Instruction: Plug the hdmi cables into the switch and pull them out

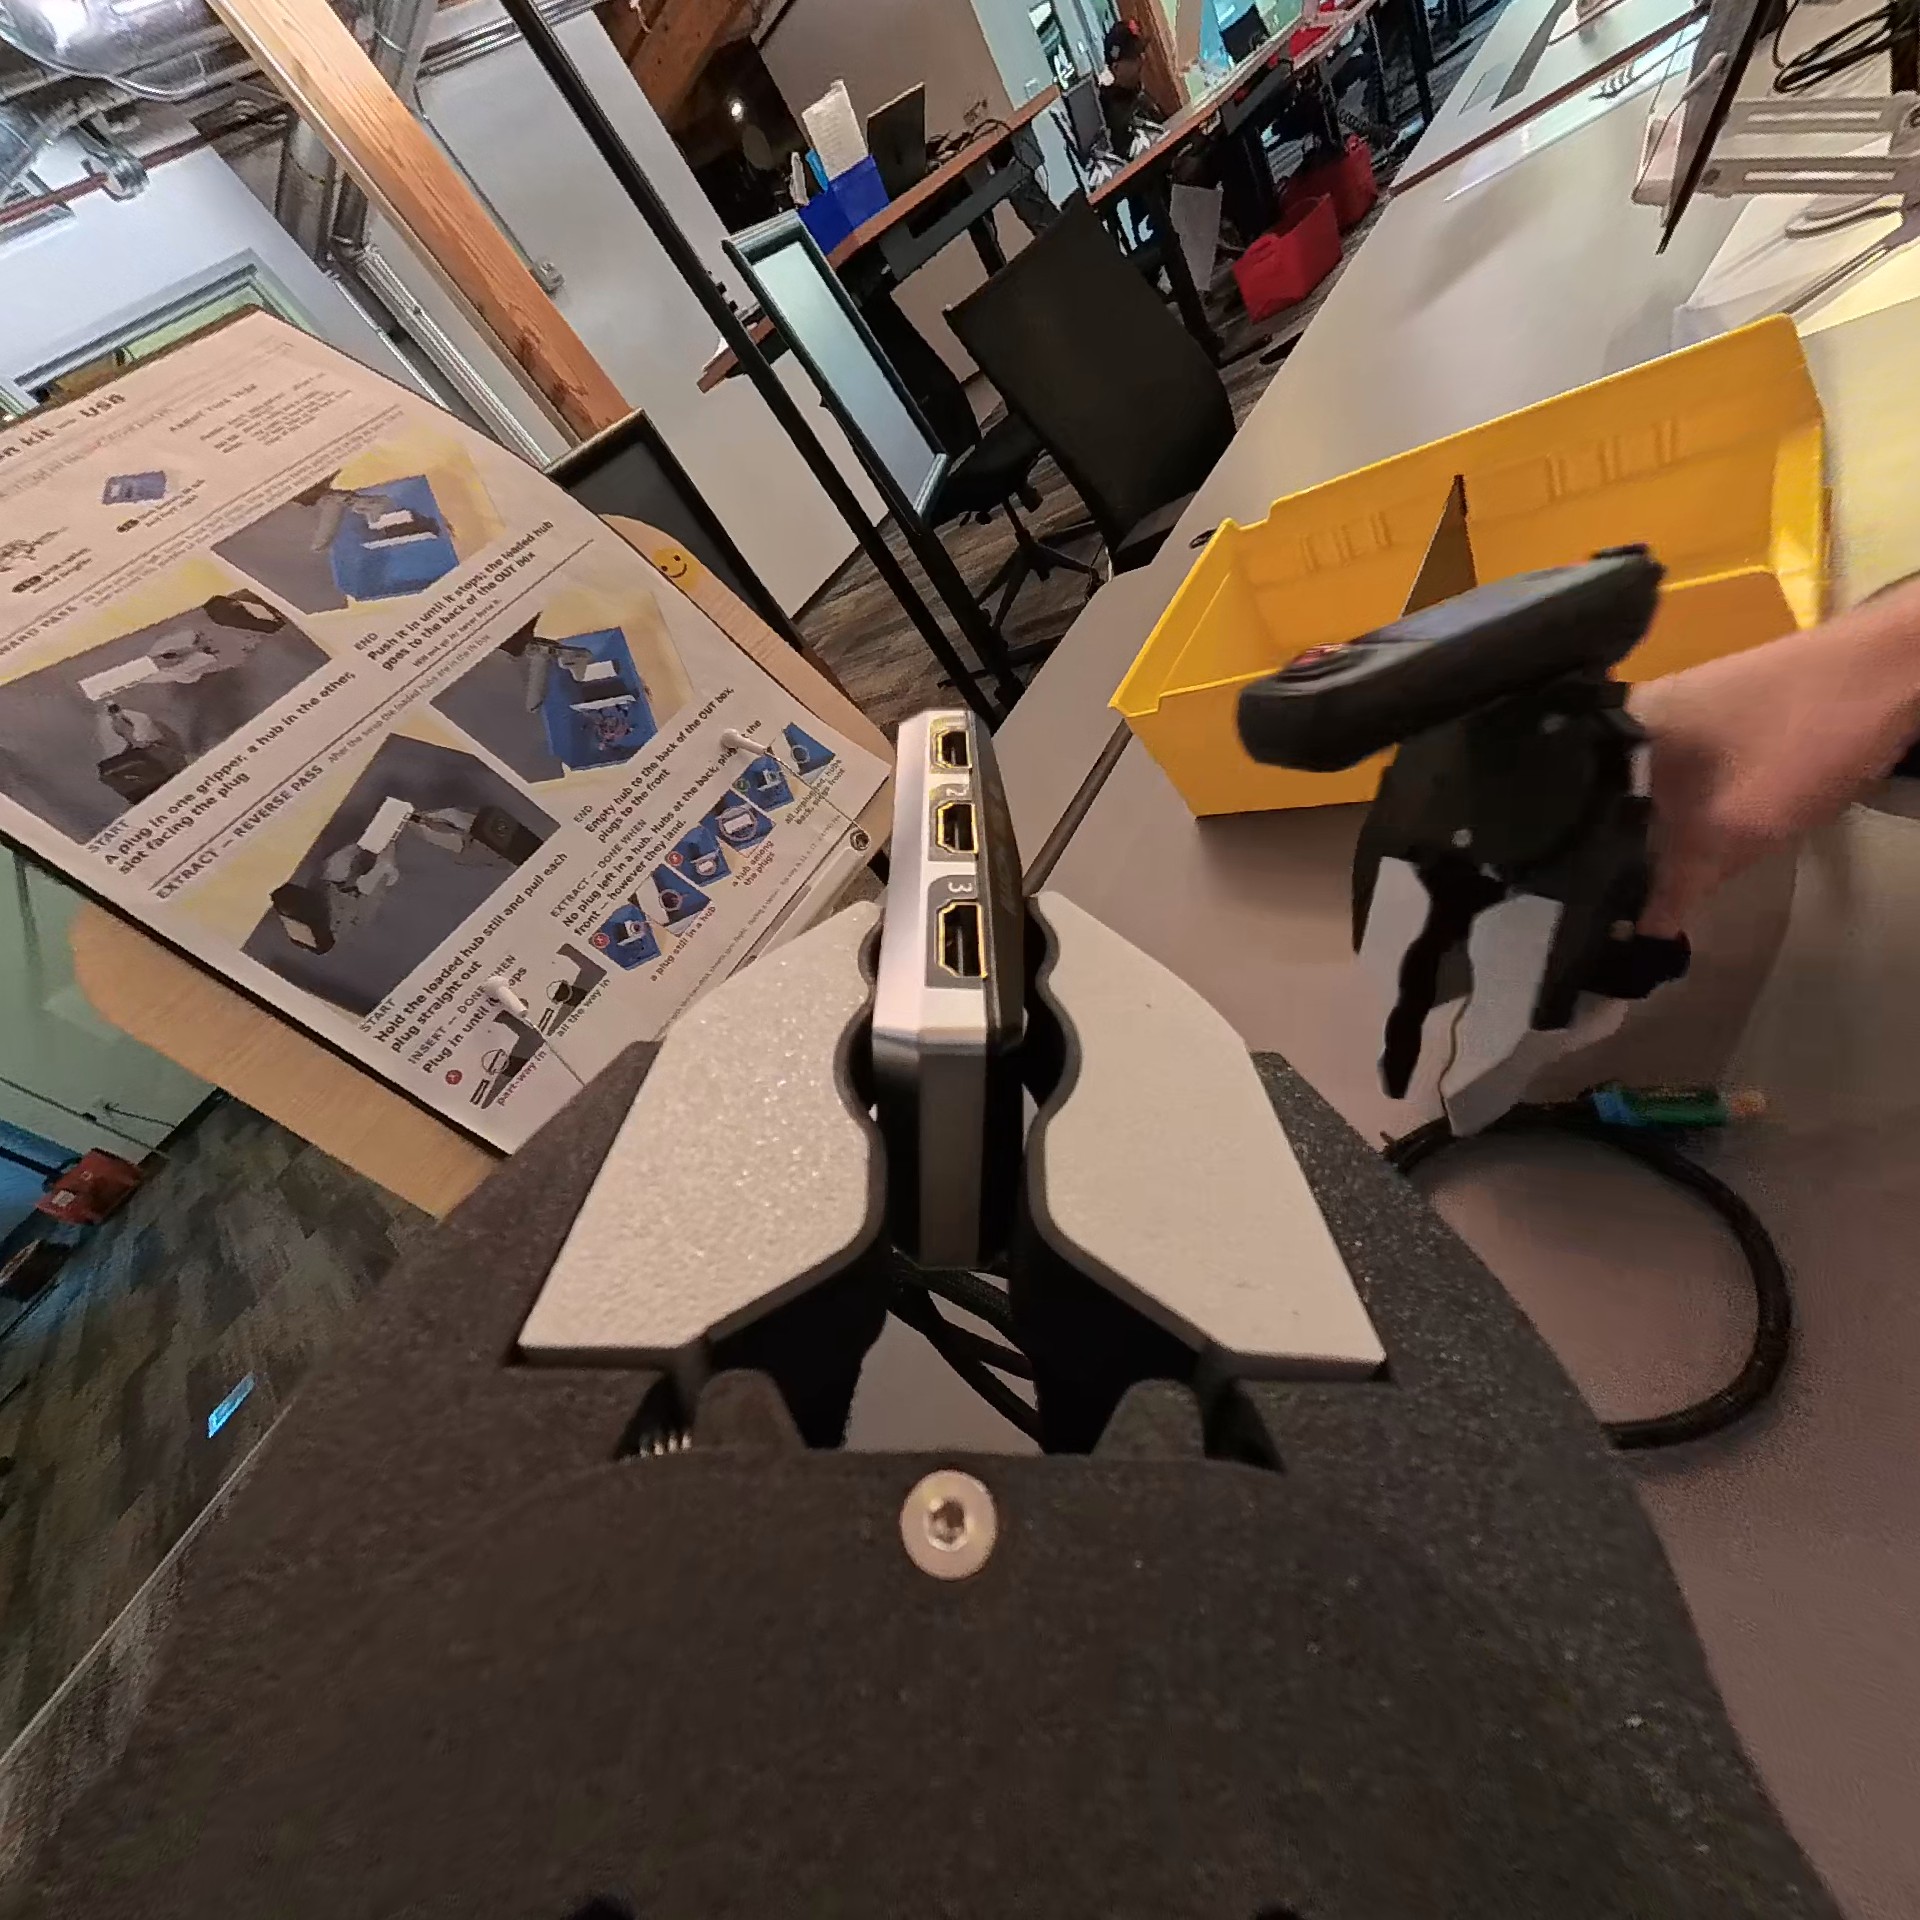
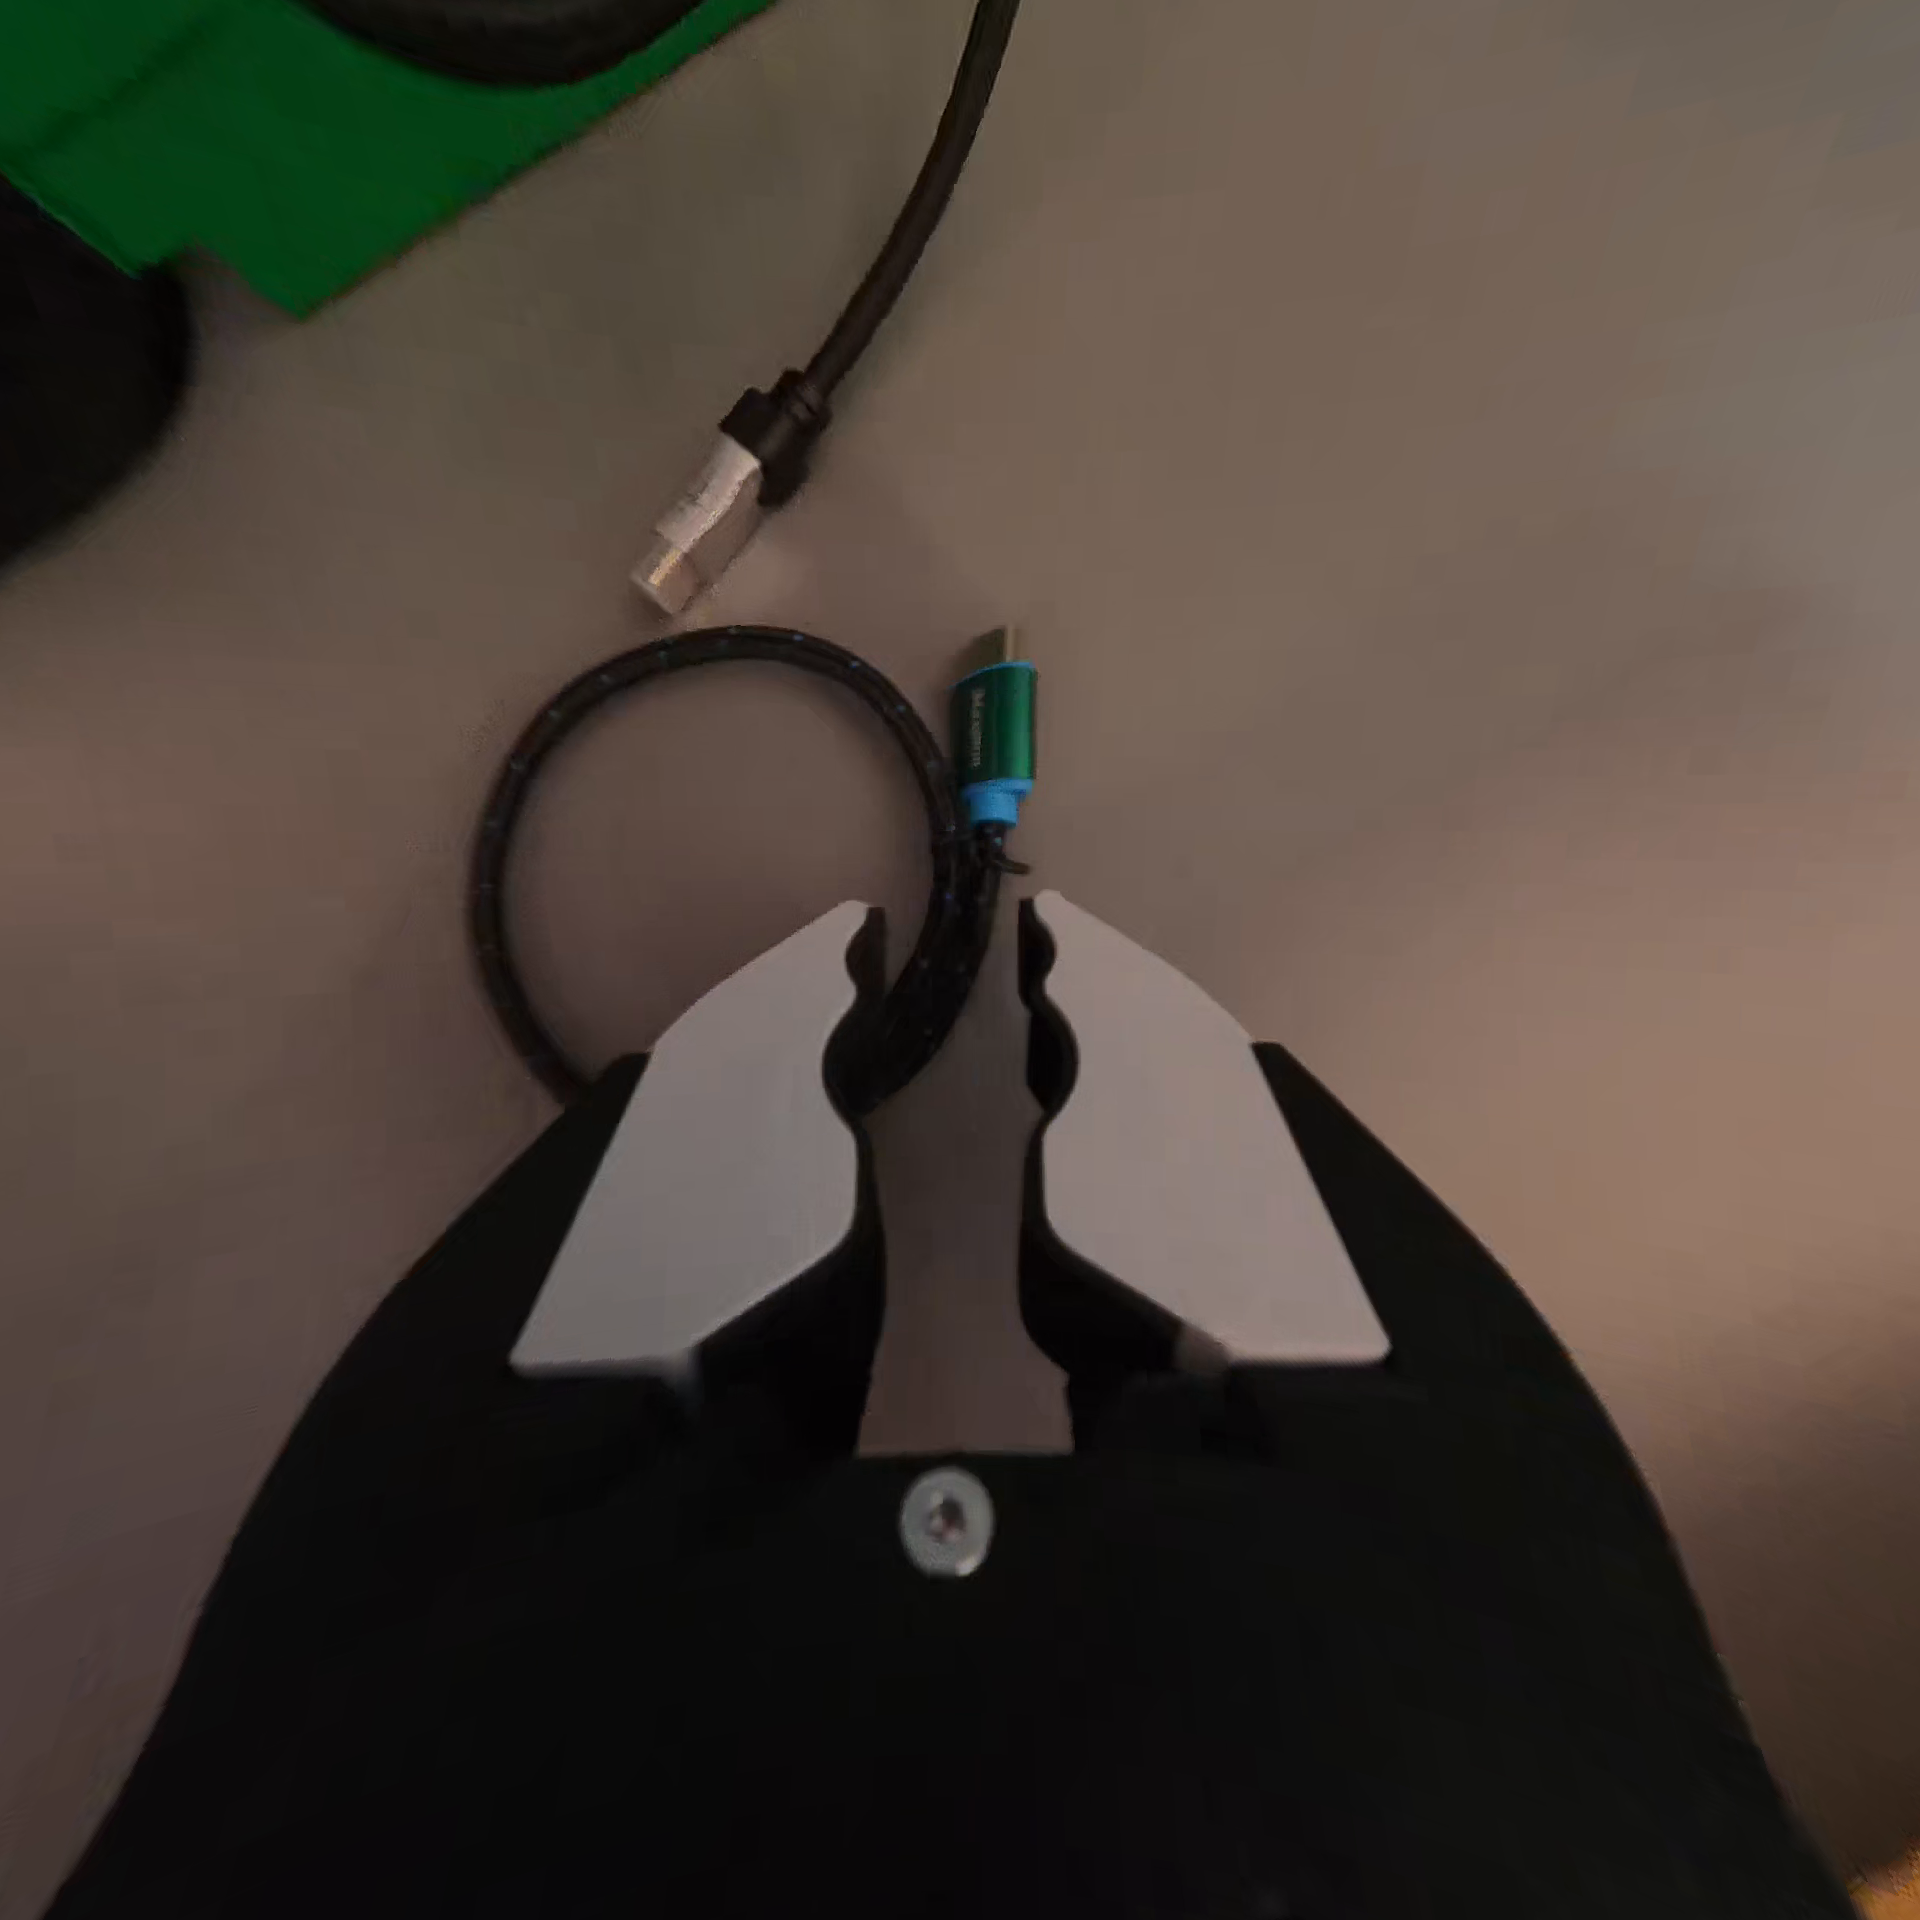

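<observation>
My left gripper is shut on a grey HDMI switch, held on edge above the table with three empty gold-rimmed ports facing me. My right gripper is open and points down at the table, just behind a green HDMI plug with a blue collar; its braided black cable loops left and passes between the fingers. A silver HDMI plug on a thicker black cable lies just beyond. The right gripper also shows in the left wrist view, held by a hand, over the green plug.
A yellow bin with a divider stands on the grey table behind the right gripper. A printed instruction sheet leans at the left. A green object lies near the silver plug. Office chairs and desks stand farther back. Tip to tip, the grippers are about 25 cm apart.
</observation>
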